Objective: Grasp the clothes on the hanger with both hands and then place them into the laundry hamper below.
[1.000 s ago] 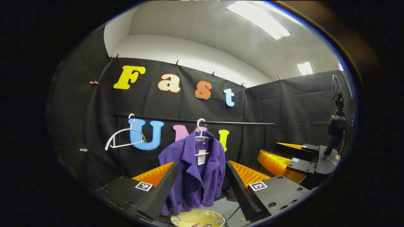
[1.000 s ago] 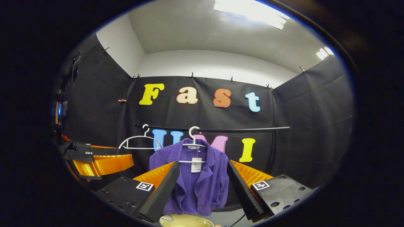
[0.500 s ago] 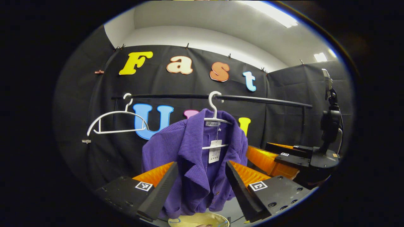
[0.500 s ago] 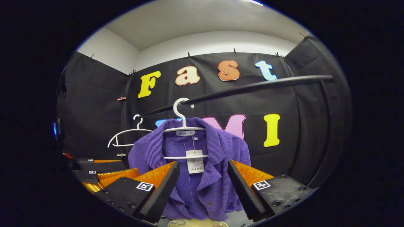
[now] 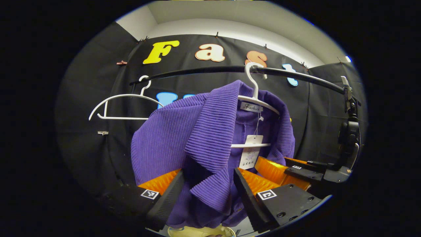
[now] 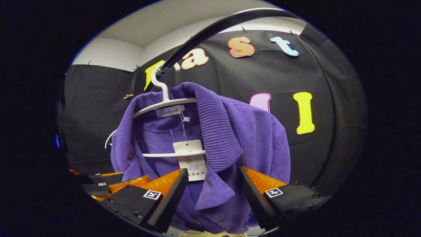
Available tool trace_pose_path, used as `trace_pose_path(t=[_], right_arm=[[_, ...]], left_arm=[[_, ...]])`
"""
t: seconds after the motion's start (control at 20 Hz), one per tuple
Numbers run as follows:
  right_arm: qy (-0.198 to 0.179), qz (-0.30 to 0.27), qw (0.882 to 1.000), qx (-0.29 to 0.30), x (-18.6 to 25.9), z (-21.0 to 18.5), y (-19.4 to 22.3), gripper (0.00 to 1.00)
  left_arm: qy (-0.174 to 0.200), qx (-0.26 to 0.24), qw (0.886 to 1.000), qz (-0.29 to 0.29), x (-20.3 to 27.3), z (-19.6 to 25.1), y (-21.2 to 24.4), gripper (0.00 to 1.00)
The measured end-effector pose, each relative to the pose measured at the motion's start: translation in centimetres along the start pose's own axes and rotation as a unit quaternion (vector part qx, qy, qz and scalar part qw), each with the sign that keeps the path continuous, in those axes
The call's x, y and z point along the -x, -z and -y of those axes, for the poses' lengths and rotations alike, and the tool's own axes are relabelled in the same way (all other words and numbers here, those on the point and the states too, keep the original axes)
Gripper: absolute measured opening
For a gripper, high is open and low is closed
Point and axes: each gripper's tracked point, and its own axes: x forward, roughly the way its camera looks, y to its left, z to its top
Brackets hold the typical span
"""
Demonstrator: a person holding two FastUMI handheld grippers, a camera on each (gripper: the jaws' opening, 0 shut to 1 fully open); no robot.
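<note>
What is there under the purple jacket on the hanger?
Below the purple jacket a yellowish hamper rim peeks out. The jacket and both grippers' fingers cover the rest of it.

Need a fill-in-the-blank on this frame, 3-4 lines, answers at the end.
1. The purple cardigan hangs on a white hanger hooked over a black ____.
2. Both the left gripper and the right gripper are ____, lapels between the fingers.
3. A second white hanger beside it is ____.
4. A paper ____ dangles from the cardigan's collar.

Answers: rail; open; empty; tag
</note>
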Motion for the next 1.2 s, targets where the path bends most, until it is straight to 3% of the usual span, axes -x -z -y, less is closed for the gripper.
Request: trace_pose_path(t=[0.15, 0.25, 0.35, 0.45, 0.5, 0.55, 0.6, 0.65, 0.8, 0.95, 1.05, 1.2], right_arm=[[0.009, 0.004, 1.0, 0.008, -1.3, 1.2, 0.0, 0.94], [0.008, 0.006, 1.0, 0.004, -2.1, 1.8, -0.2, 0.72], [0.006, 0.005, 1.0, -0.001, -3.8, 2.4, 0.1, 0.77], [-0.002, 0.009, 1.0, -0.003, -3.8, 2.8, -0.1, 0.39], [-0.024, 0.003, 1.0, -0.003, -3.9, 2.4, -0.1, 0.19], [-0.041, -0.006, 0.999, -0.004, -4.8, 2.3, 0.6, 0.29], [-0.055, -0.003, 0.998, -0.012, -4.7, 2.7, 0.0, 0.19], [-0.076, -0.009, 0.997, -0.02, -5.6, 2.4, 0.3, 0.08], [-0.135, -0.02, 0.99, -0.036, -5.9, 2.2, 0.4, 0.08], [-0.218, -0.05, 0.969, -0.107, -5.6, 1.0, 0.4, 0.08], [-0.245, -0.059, 0.957, -0.145, -5.4, 1.5, -0.1, 0.08], [-0.279, -0.059, 0.949, -0.132, -3.9, 1.1, -0.7, 0.08]], left_arm=[[-0.01, -0.007, 1.0, 0.001, -1.6, 0.3, 0.3, 0.93], [-0.023, -0.019, 1.0, 0.007, -2.4, -0.1, 0.3, 0.92], [-0.029, -0.018, 0.999, 0.011, -3.3, -0.4, 0.1, 0.88], [-0.029, -0.011, 1.0, 0.004, -4.5, -0.4, 0.2, 0.69], [-0.041, -0.011, 0.999, 0.006, -4.8, -1.2, 0.0, 0.51], [-0.031, -0.007, 0.999, 0.004, -5.1, -1.0, 0.1, 0.32], [-0.028, -0.005, 1.0, 0.001, -5.3, -0.9, 0.1, 0.14], [-0.024, -0.006, 1.0, 0.0, -5.4, -1.0, -0.2, 0.13], [-0.019, -0.005, 1.0, -0.005, -5.0, -1.2, -0.3, 0.11], [0.017, -0.006, 0.999, -0.029, -4.7, -0.5, -0.2, 0.11], [0.036, -0.003, 0.999, -0.039, -4.1, -0.9, -0.6, 0.11], [0.063, 0.018, 0.997, -0.028, -2.0, -0.9, -2.8, 0.11]])
